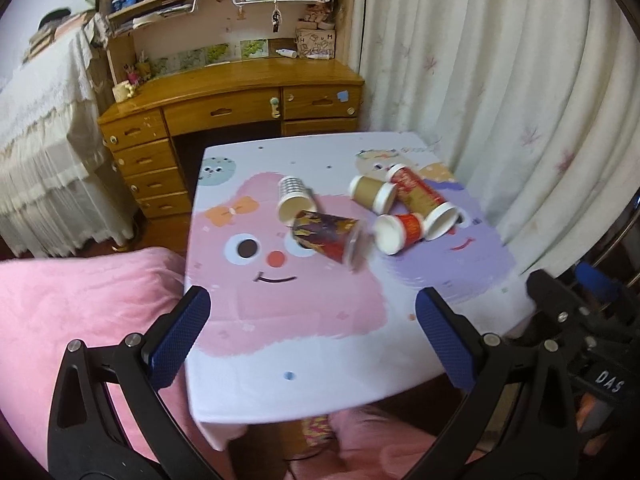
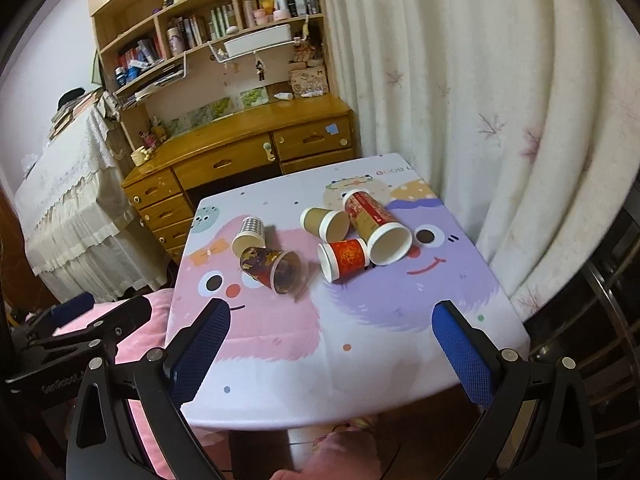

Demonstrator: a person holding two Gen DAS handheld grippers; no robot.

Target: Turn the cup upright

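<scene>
Several paper cups lie on their sides on the small table (image 1: pixel 312 332) (image 2: pixel 360 360). A dark patterned cup (image 1: pixel 326 238) (image 2: pixel 272 270) lies nearest, mouth toward me. A checked cup (image 1: pixel 294 198) (image 2: pixel 248 234) lies just behind it. A brown cup (image 1: pixel 372 194) (image 2: pixel 324 222), a short red cup (image 1: pixel 400 232) (image 2: pixel 344 258) and a tall red cup (image 1: pixel 424 200) (image 2: pixel 376 228) lie in a cluster to the right. My left gripper (image 1: pixel 312 340) and right gripper (image 2: pixel 340 354) are both open and empty, above the table's near edge.
The table has a pink and purple cartoon cover. A wooden desk with drawers and shelves (image 1: pixel 232 104) (image 2: pixel 248 156) stands behind it. A white curtain (image 1: pixel 500 80) (image 2: pixel 480 100) hangs on the right, a pink blanket (image 1: pixel 80 312) lies at left. The right gripper's body (image 1: pixel 580 320) shows in the left view.
</scene>
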